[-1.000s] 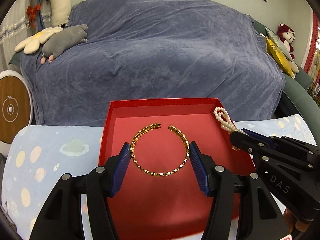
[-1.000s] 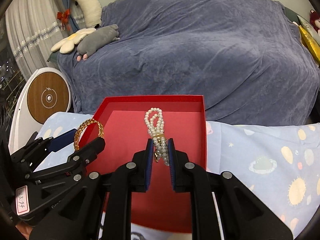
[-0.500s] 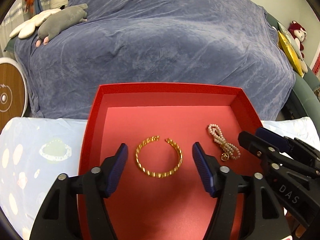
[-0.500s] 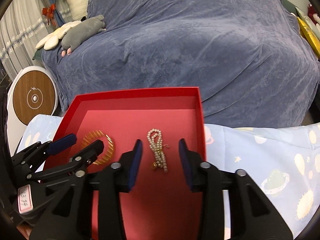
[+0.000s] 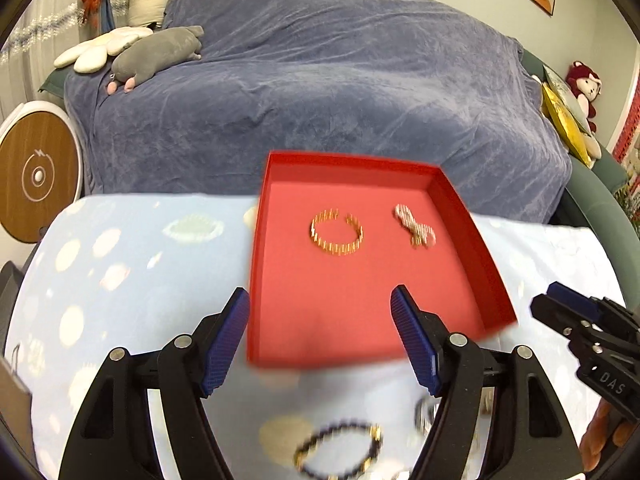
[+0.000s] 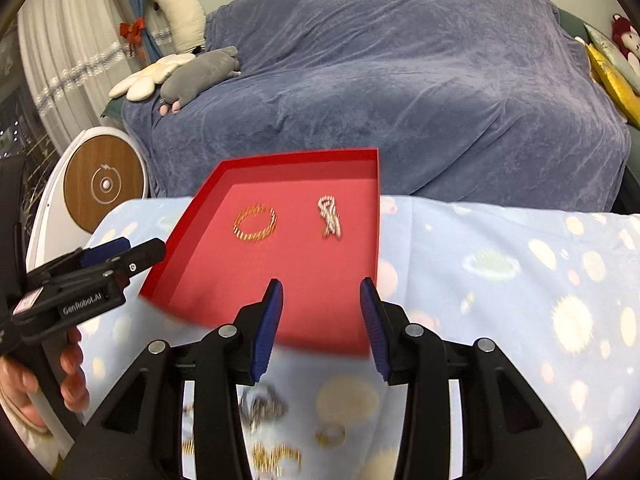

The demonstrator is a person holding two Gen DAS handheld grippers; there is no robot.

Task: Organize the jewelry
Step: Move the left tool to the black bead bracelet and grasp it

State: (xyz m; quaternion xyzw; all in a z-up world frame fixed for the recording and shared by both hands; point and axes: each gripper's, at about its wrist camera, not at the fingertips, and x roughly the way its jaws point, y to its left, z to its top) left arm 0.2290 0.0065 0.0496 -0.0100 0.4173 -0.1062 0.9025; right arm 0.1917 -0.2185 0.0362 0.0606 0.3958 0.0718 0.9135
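A red tray [image 5: 484, 264] [image 6: 180, 236] lies on the pale blue patterned cloth. Inside it rest a gold bangle [image 5: 337, 237] [image 6: 256, 224] on the left and a pearl bracelet [image 5: 414, 226] [image 6: 329, 222] on the right. My left gripper [image 5: 320, 320] hovers over the tray's near edge, its jaws opening, nothing between them. My right gripper [image 6: 320, 312] stands open and empty over the tray's near right part. Blurred loose jewelry lies on the cloth below: a dark beaded bracelet [image 5: 340, 452], a silver chain [image 6: 264, 400], gold pieces [image 6: 276, 456].
A sofa under a blue-grey cover [image 5: 340, 92] fills the background, with plush toys [image 5: 156, 54] on its left. A round wooden-faced device [image 5: 36, 178] stands at the left. A hand [image 6: 40, 384] holds the left gripper's handle. Bare cloth [image 6: 520, 280] spreads to the right.
Both grippers let go of the bangle and the pearl bracelet in the tray, opened, and drew back toward me. Loose jewelry on the cloth has come into view below.
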